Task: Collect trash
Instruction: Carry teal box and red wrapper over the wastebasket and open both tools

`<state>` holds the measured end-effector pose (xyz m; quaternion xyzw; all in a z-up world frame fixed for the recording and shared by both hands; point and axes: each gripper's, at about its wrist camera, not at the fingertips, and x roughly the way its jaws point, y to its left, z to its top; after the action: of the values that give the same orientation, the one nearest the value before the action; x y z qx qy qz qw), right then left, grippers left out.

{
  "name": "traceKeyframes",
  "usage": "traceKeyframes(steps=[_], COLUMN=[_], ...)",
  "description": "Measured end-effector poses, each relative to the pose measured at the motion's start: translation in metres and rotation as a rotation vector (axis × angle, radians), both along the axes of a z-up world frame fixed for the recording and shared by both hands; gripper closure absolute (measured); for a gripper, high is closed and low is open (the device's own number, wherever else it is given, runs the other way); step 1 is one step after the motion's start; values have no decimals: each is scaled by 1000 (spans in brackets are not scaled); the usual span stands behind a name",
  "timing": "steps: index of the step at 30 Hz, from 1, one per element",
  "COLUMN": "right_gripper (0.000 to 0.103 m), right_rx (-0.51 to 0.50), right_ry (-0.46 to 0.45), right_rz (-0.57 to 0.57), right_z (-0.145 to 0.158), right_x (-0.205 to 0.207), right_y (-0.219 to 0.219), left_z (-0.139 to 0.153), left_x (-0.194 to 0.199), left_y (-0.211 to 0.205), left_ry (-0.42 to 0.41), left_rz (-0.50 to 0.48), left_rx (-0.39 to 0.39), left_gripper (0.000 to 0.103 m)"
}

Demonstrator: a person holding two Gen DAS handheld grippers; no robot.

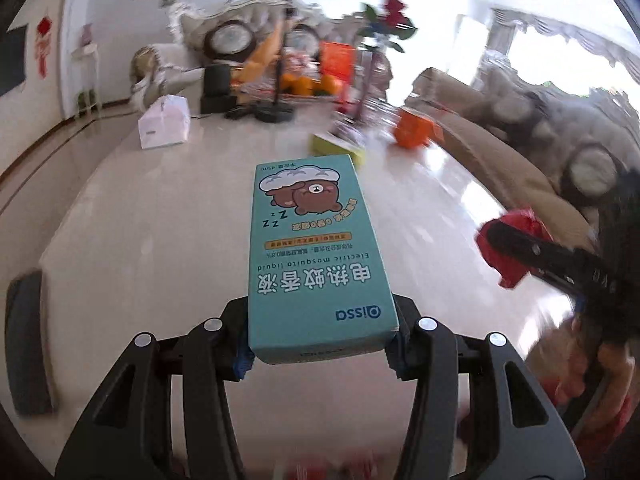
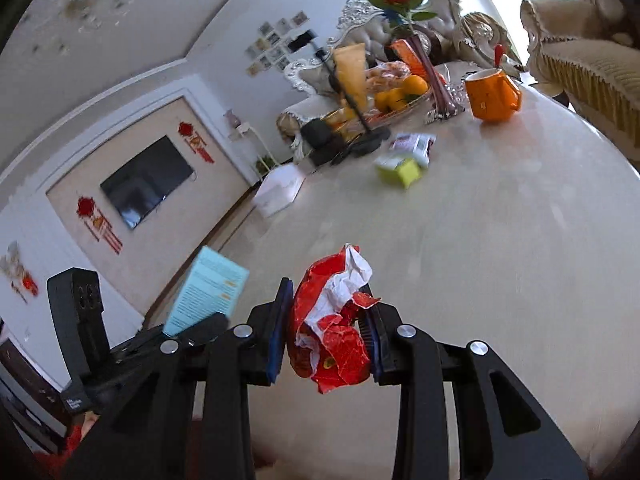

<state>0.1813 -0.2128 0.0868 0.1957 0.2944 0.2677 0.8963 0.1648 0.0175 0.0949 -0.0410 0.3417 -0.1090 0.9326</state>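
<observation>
- I have both hands loaded: the left gripper is clamped on the near end of the teal mosquito-liquid box, which sticks out forward above the table.
- The right gripper is clenched on a crumpled red-and-white wrapper, pinched between its fingers and held clear of the table surface.
- I read this as the carry step: two pieces picked up, neither dropped off yet. I see no bin in either view, so I can't say where it stands.
- Next I'd need to bring both loads to the bin and let go over it, one at a time so nothing bounces out.
- More litter seems to wait farther up the table: a yellow-green box with a printed packet just behind it, near the orange mug.
- The white tissue box and fruit tray I judge not to be trash.
</observation>
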Motion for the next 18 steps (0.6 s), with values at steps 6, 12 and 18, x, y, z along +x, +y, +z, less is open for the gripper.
traceKeyframes(steps=[6, 12, 18], right_gripper=[73, 73, 73], right_rx=[-83, -188, -339], right_ry=[94, 262, 446], right_rz=[25, -7, -23], right_z=[-31, -91, -170], right_x=[-86, -120, -110], right_y=[14, 33, 53], left_z=[-39, -108, -174], left_x=[-99, -136, -134], left_y=[-13, -9, -17], left_ry=[52, 186, 300], left_rz=[-97, -97, -103], left_rx=[57, 64, 124], left_gripper=[53, 53, 53])
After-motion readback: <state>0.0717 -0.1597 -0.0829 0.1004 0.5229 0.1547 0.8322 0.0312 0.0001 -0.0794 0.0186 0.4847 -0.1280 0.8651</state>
